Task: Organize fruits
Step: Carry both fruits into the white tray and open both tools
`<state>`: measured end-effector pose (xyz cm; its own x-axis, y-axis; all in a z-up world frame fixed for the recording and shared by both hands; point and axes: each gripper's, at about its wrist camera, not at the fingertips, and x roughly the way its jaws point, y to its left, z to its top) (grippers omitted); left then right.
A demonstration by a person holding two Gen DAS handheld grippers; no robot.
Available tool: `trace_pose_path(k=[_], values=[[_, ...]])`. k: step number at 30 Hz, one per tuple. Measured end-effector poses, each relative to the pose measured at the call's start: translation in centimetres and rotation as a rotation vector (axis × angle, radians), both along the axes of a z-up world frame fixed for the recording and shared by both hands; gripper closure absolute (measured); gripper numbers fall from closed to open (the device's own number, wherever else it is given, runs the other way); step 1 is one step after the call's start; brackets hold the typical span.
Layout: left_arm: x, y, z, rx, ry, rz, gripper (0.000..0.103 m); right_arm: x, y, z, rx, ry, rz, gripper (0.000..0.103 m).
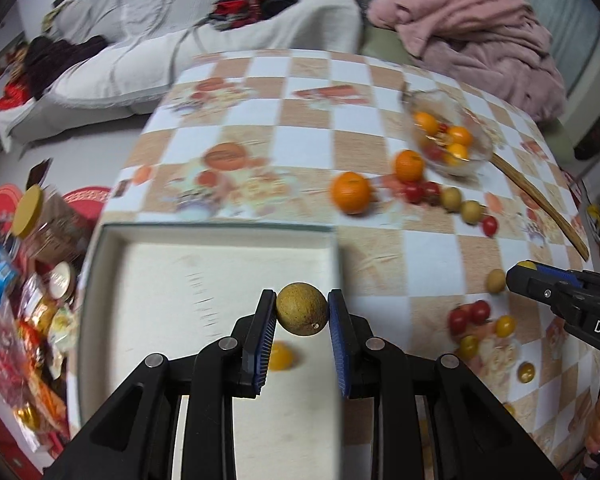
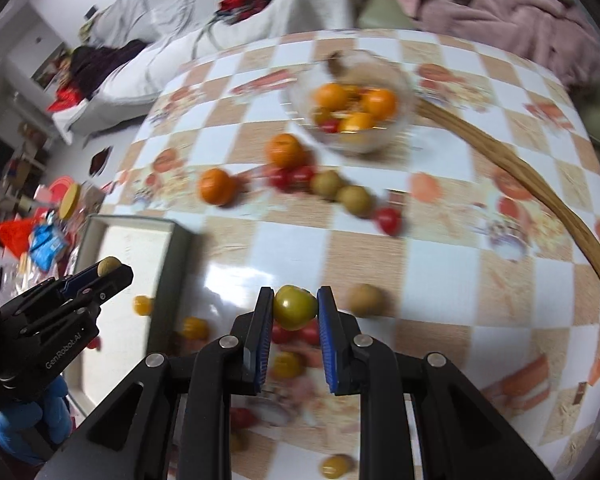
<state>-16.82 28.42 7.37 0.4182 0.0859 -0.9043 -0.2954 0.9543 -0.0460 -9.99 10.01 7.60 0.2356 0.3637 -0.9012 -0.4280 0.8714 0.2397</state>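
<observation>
left tongs (image 1: 302, 314) pinching a brown longan (image 1: 302, 314), lower middle of frame, right over the white tray (image 1: 216, 230) so it's basically straight down | right tongs (image 2: 295, 307) clamped on a greenish tomato (image 2: 295, 307), tray off lower left, left one's nearer

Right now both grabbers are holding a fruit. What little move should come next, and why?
Probably lower the left gripper a little and open it. It pinches the brown round fruit above the white tray, where one yellow tomato already lies. The right gripper, holding a greenish tomato, hangs over the table.
</observation>
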Motion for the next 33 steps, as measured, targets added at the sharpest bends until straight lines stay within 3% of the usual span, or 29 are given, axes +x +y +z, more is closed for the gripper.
trace_pose_path(k=[16,33], values=[[-4.1,8.2,-3.7,0.032,0.079,0.155,0.075,-2.4,13.5,-1.4,0.007,0.034,0.232,0.079],[-4.6,9.7,-5.5,0.014,0.113,0.174,0.075,-2.3,18.3,-5.7,-0.136,0.019,0.358,0.079]])
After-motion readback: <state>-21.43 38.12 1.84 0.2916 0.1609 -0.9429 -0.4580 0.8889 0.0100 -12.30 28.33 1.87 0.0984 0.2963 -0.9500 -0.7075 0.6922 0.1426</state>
